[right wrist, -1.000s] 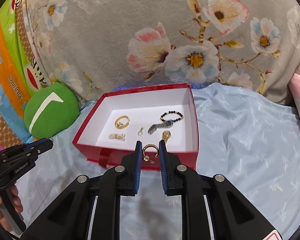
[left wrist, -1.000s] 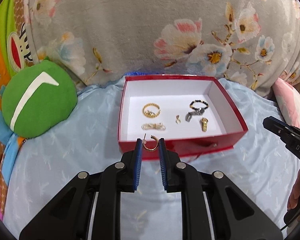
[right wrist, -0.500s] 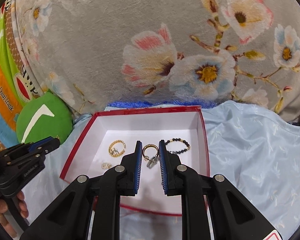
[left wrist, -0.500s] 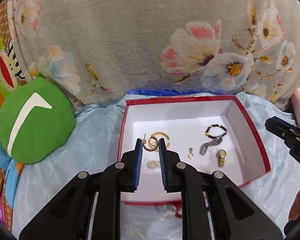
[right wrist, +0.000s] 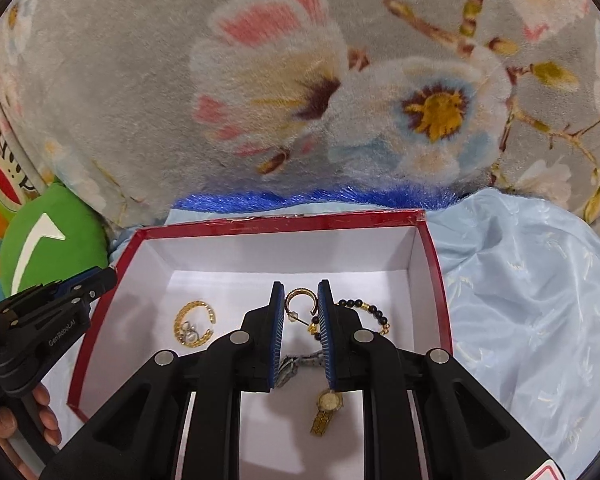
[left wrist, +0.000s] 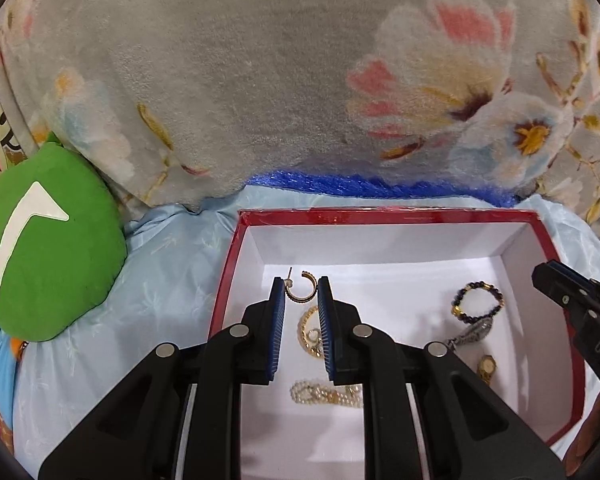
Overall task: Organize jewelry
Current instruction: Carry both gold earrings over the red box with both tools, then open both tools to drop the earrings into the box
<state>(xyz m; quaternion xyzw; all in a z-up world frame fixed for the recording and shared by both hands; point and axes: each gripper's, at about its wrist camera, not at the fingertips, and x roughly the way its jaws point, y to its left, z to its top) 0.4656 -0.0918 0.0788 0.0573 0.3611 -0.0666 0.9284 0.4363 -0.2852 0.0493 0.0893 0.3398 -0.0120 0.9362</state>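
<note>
My left gripper (left wrist: 301,292) is shut on a gold hoop earring (left wrist: 300,294), held over the back left of the red box (left wrist: 380,213). My right gripper (right wrist: 301,300) is shut on a second gold hoop earring (right wrist: 299,297) over the box's (right wrist: 280,224) middle right. On the white floor of the box lie a gold chain bracelet (left wrist: 309,330), a pearl bracelet (left wrist: 324,394), a dark beaded bracelet (right wrist: 364,309), a silver watch (left wrist: 470,332) and a gold watch (right wrist: 326,412). Each view shows the other gripper at its edge.
The box sits on a light blue sheet (right wrist: 520,300). A grey floral blanket (left wrist: 280,80) rises right behind it. A green cushion (left wrist: 44,240) lies to the left of the box. A hand (right wrist: 4,428) holds the left gripper's handle.
Both grippers moved forward from the near side of the box to above its inside, each still carrying its hoop earring. The box and blanket now fill more of both views.
</note>
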